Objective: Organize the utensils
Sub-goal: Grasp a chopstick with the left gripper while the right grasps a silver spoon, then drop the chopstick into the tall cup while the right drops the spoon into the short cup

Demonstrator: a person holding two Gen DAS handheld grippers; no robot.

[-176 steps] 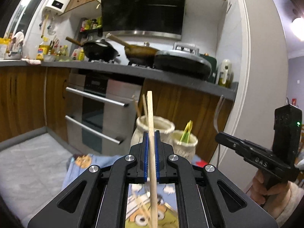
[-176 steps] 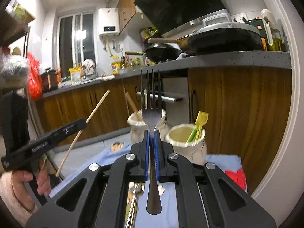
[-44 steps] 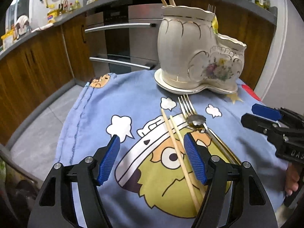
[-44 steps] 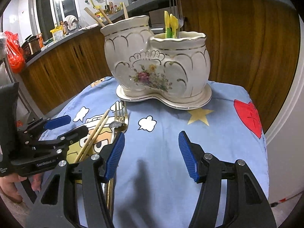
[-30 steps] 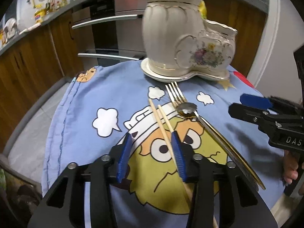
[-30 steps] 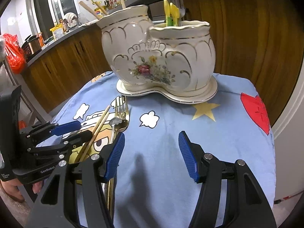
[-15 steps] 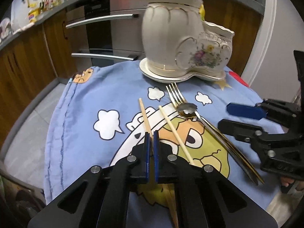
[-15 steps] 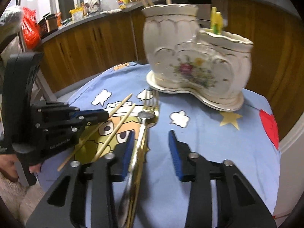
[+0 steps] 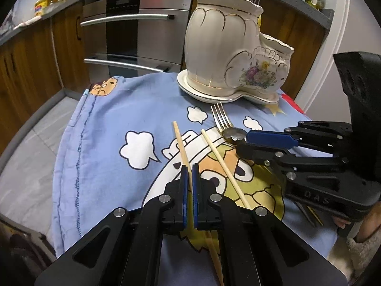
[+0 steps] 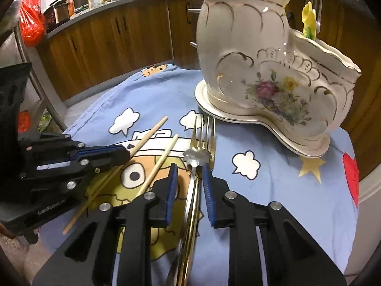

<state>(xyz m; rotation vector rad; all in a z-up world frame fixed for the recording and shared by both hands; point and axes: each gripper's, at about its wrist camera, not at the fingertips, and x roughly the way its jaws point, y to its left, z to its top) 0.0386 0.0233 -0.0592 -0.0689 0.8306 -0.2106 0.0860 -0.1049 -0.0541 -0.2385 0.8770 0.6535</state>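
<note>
A pale wooden chopstick [image 9: 181, 143] lies at frame centre on the blue cartoon-print cloth [image 9: 107, 128], pinched between the nearly closed blue pads of the left gripper [image 9: 188, 169]; its near end is hidden under the black body. A second wooden chopstick [image 9: 221, 162] lies loose just right. The right gripper [image 10: 189, 166], jaws partly apart, straddles a gold-handled spoon and fork [image 10: 194, 186] (handles cut off below). The cream floral ceramic holder [image 10: 269, 66] stands upper right.

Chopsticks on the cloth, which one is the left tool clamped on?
The left chopstick, farther from the fork. The left tool is shut on it; the other chopstick lies free beside it.
</note>
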